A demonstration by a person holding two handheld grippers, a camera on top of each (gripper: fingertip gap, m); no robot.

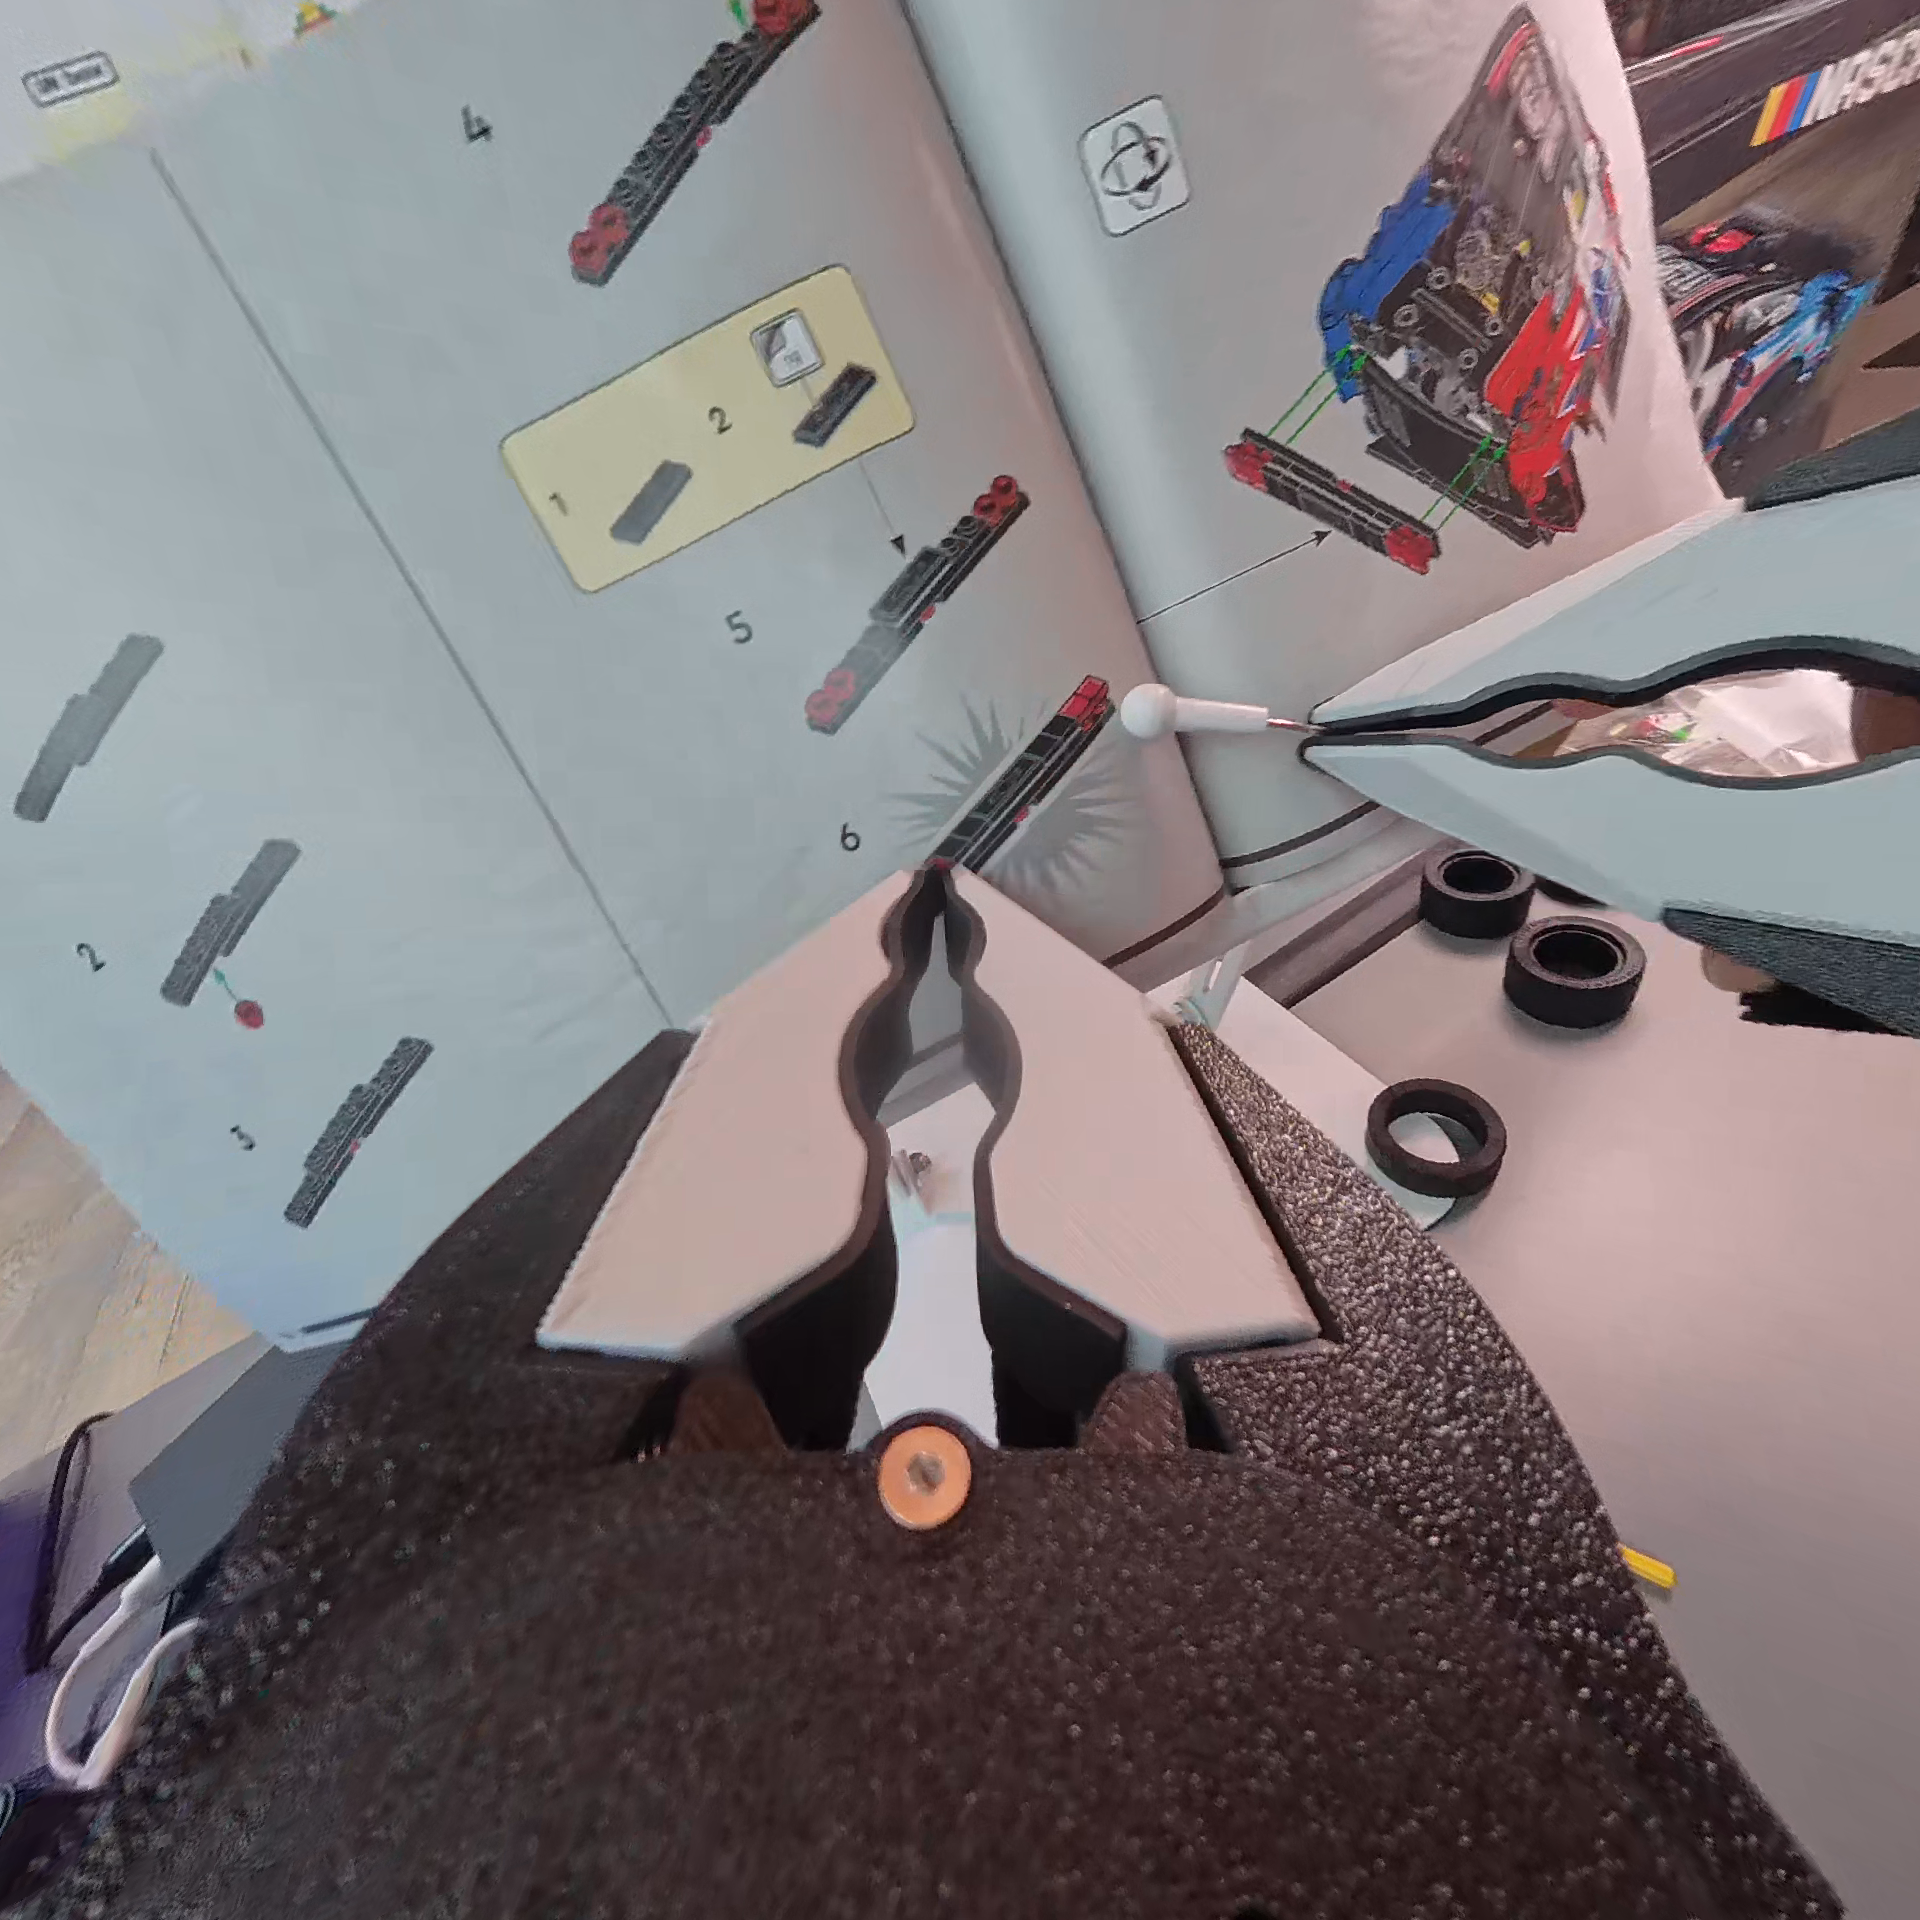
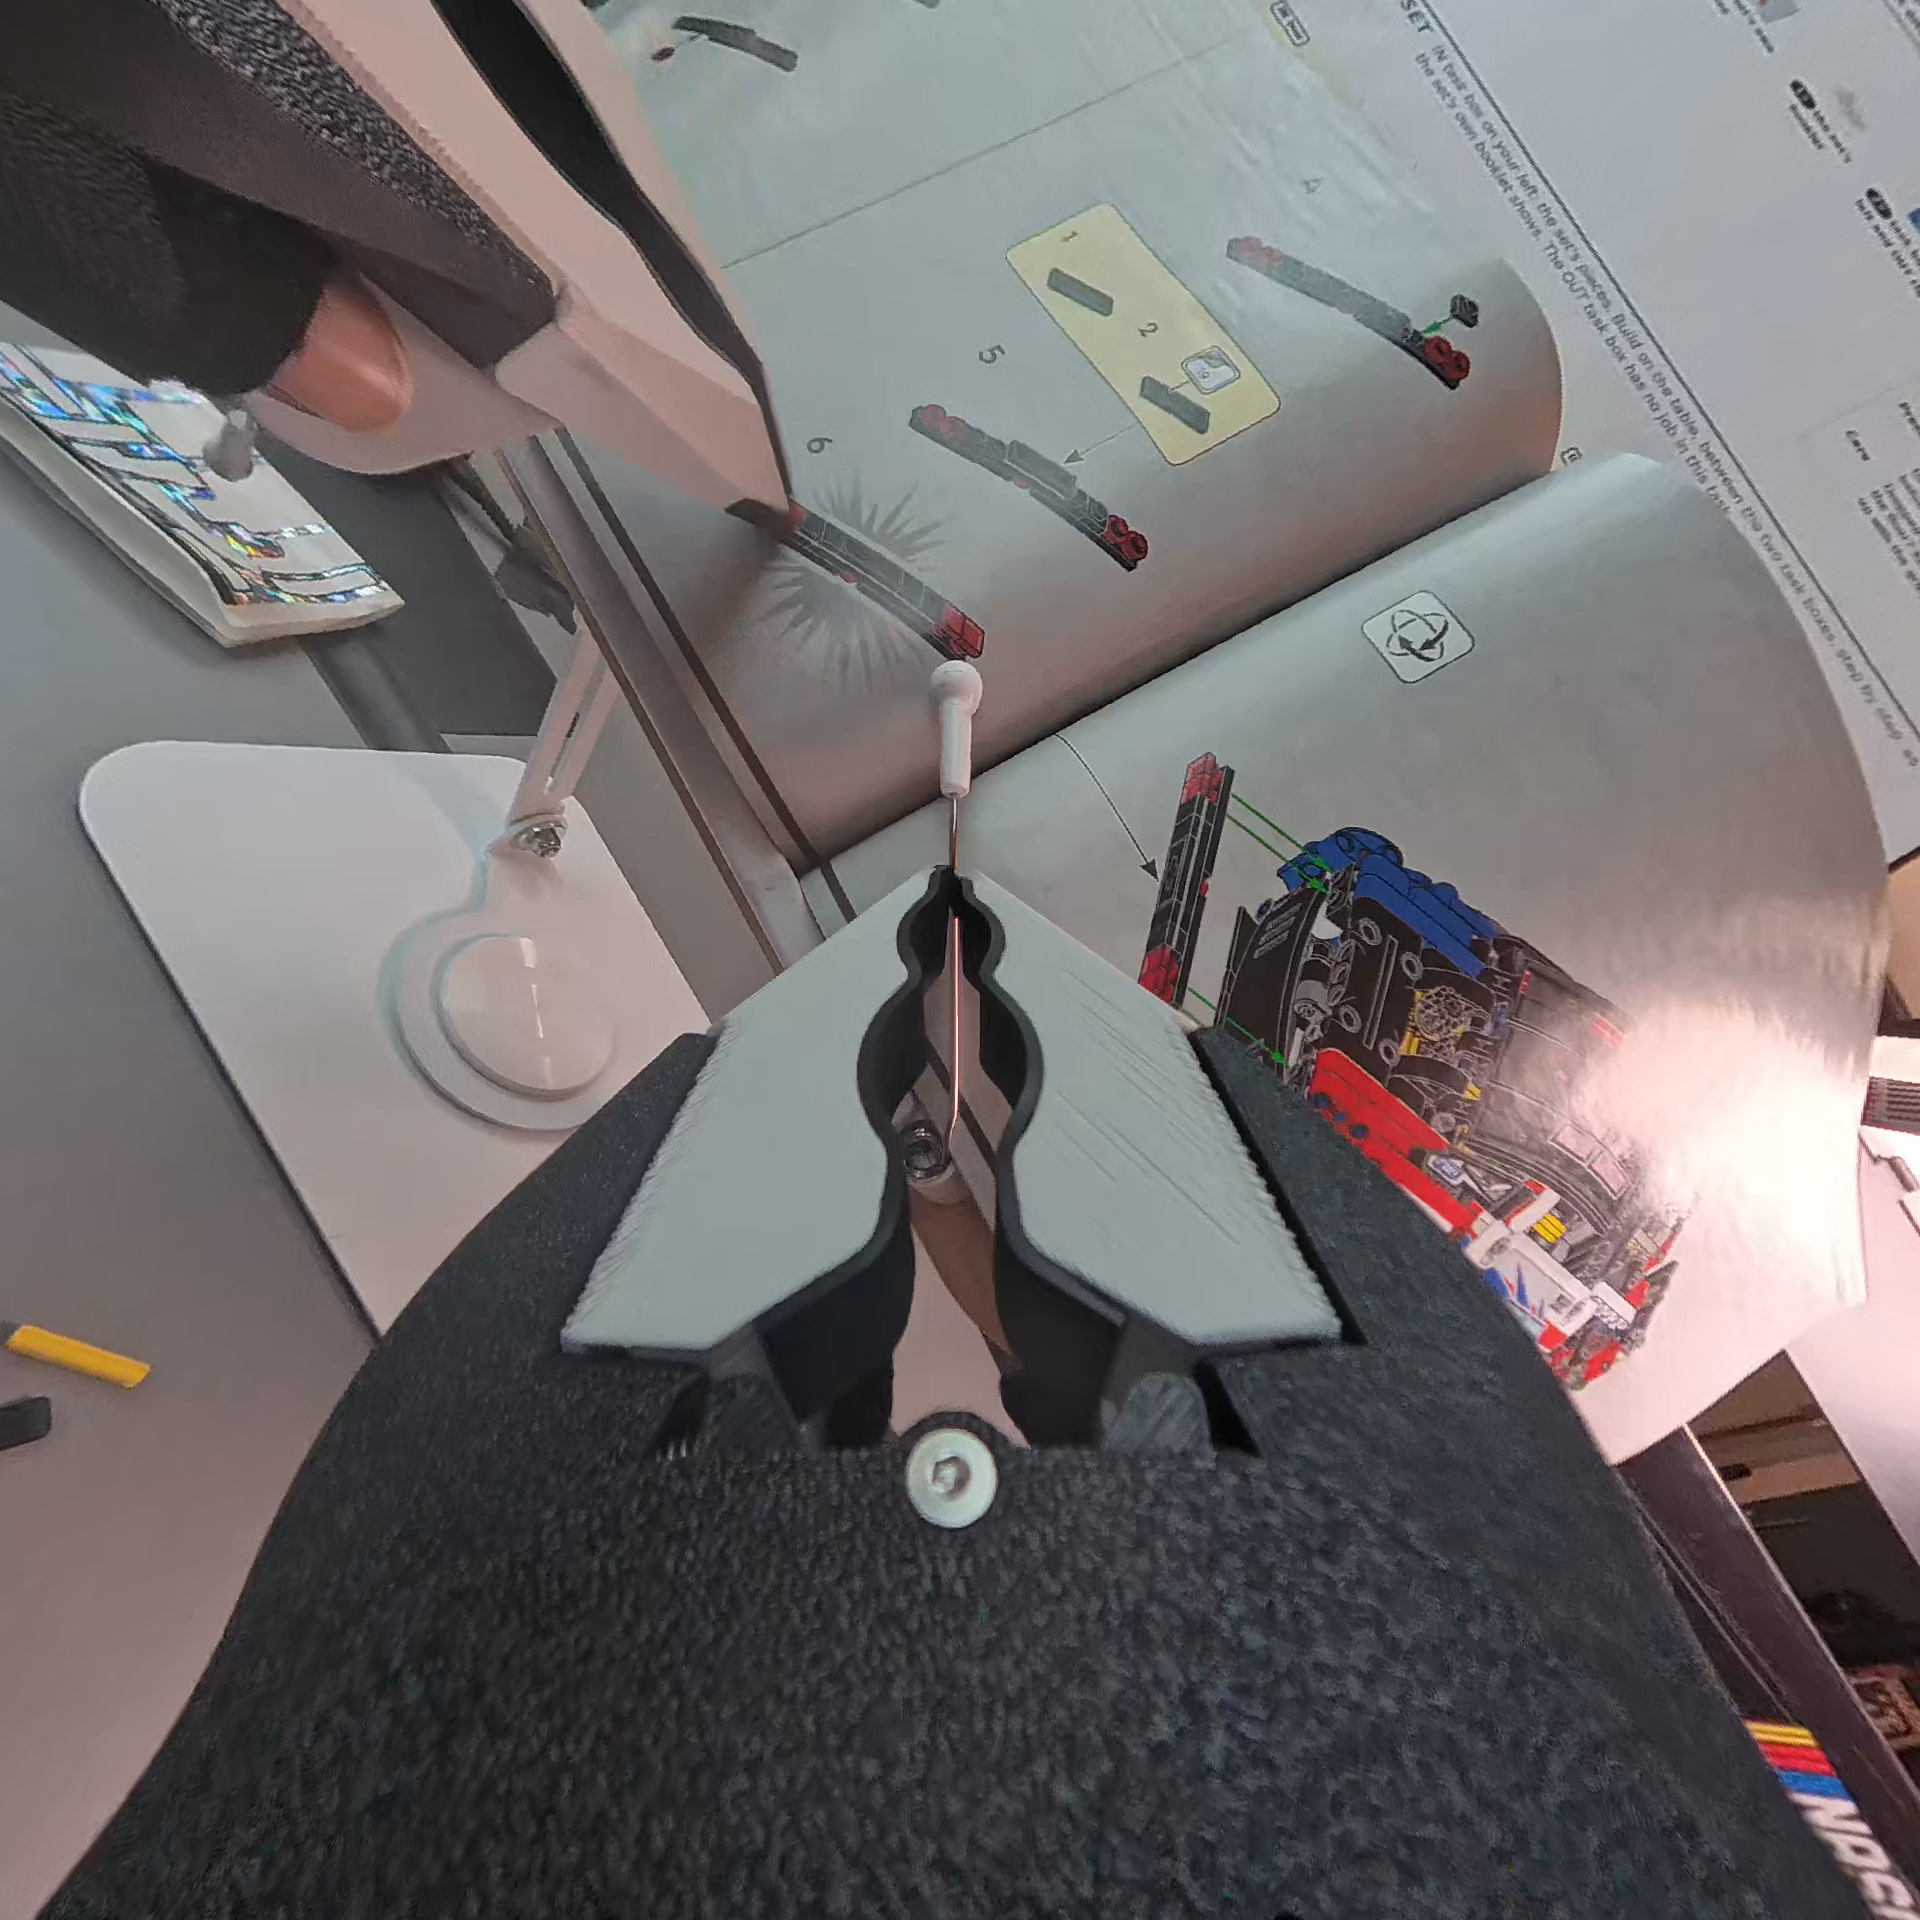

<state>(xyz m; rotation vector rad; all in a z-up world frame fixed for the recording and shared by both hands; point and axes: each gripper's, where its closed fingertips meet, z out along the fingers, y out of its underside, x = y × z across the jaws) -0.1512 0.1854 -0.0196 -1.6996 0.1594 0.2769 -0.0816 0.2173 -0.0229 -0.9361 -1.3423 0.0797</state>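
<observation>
Left wrist view: left tool (image 1: 940, 878) closed, tips on open instruction booklet (image 1: 623, 499) | right tool (image 2: 951, 878) pinches thin wire of white-headed pin (image 2: 954, 717), head just above booklet's fold | black tyres (image 1: 1574, 971) on tabletop (image 1: 1662, 1299) nearby.

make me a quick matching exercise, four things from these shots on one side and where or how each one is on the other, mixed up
Things:
1. white-tipped pin
2. left gripper
3. black tyres
4. yellow piece

Places or states:
A. shut, tip at the open instruction booklet
B. lying on the grey table, left of the right gripper
C. clamped in the right gripper
D. standing on the table beside the booklet

Pairs: 1-C, 2-A, 3-D, 4-B
</observation>
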